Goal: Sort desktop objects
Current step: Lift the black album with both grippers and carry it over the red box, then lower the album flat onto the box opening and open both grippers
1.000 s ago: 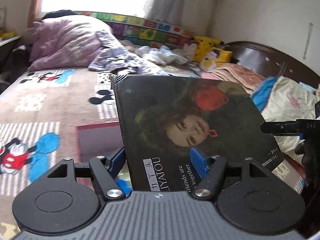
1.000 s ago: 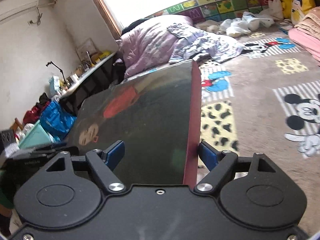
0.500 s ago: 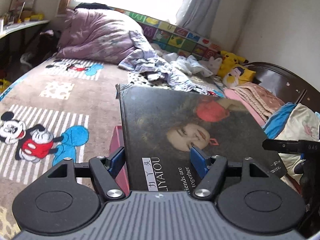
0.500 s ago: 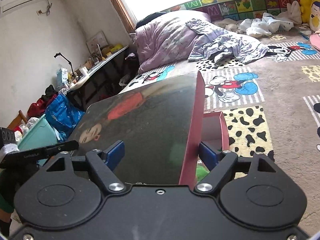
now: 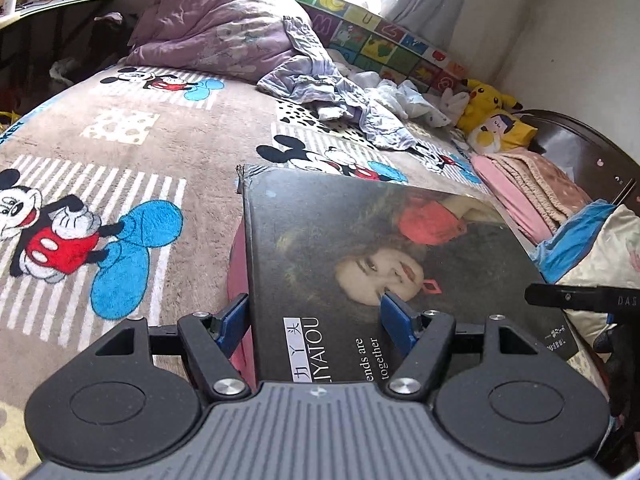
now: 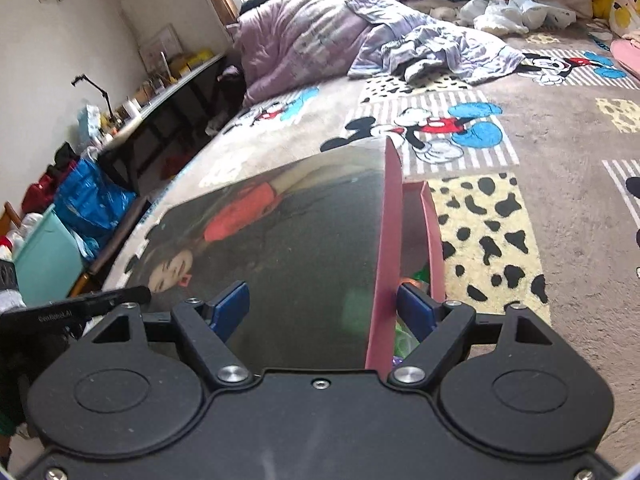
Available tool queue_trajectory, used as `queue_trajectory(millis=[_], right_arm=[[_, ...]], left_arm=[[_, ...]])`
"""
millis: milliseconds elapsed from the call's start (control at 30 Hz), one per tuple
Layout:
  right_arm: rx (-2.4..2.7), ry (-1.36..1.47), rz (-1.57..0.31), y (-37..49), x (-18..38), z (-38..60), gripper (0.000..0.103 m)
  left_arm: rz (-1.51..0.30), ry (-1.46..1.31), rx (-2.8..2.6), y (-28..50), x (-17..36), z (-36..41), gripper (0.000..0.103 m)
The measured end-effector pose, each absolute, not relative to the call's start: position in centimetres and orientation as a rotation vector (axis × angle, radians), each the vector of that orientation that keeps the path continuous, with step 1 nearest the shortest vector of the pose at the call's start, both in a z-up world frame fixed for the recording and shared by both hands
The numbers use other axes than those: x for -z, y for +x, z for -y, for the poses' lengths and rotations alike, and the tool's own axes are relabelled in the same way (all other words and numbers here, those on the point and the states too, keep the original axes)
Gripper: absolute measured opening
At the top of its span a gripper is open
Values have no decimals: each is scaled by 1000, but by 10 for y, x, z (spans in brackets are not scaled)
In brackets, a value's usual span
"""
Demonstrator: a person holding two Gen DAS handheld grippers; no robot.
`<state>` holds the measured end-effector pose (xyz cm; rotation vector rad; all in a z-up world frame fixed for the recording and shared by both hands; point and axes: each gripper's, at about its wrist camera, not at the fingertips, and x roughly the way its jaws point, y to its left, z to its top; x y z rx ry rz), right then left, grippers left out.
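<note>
Lid (image 5: 360, 264), dark, flat, printed with a woman's portrait and the lettering "LIYATOU", held nearly level over an open pink box (image 6: 434, 240) that sits on the cartoon-print blanket (image 5: 132, 152); small items lie inside the box, too hidden to name. Left gripper (image 5: 316, 320) and right gripper (image 6: 322, 306) each clamp an edge of it from opposite sides, blue pads against the board. Lid extends straight ahead of both tools, the box directly beneath and slightly toward the right gripper's side, so lowering looks the likely move.
</note>
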<state>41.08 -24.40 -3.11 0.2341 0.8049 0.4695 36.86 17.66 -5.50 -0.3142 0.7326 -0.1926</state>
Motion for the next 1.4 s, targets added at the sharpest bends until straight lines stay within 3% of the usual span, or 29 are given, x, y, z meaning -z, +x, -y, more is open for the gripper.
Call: queue_trajectory(millis=[767,1033,1400], right_arm=[[-443,297,-778,437,62,247,82],[-427,361,-716,436,57,265,82],[-398,408,-813,443,82,280,82]], left_arm=[[-796,-419,76,413,98,-170,74],[-810,-391,67,411,96,-161,75],[-814,-296,90,407,81,-147,76]])
